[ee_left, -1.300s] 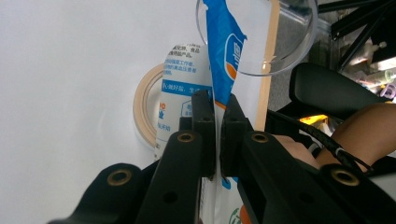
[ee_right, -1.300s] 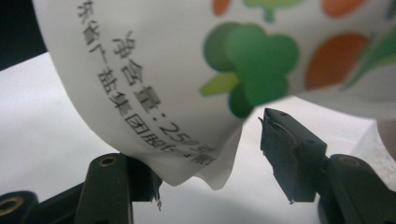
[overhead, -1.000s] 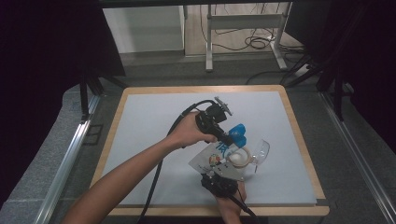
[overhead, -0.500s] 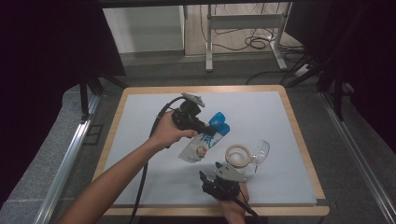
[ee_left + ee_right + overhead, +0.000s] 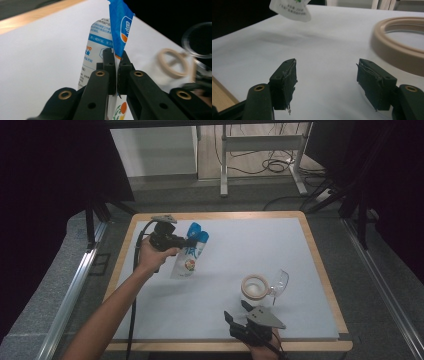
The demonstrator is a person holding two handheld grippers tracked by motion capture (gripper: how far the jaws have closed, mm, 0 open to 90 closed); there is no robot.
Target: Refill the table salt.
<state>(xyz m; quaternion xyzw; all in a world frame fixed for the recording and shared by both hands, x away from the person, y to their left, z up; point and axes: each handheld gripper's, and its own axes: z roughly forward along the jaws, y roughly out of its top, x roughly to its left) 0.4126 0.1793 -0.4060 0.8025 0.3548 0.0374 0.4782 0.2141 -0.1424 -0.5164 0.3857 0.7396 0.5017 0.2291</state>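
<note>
Pouch [image 5: 100,50] bottom behind left tongs [image 5: 116,75].

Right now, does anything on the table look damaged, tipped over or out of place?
Yes. The wine glass lies on its side beside the tape roll, not upright. The pads of the right claw look torn and frayed. The pouch in the left claw looks intact.

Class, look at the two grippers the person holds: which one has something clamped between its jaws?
The left gripper, jaws shut on the blue-and-white pouch. The right gripper stands open, nothing between its jaws.
</note>
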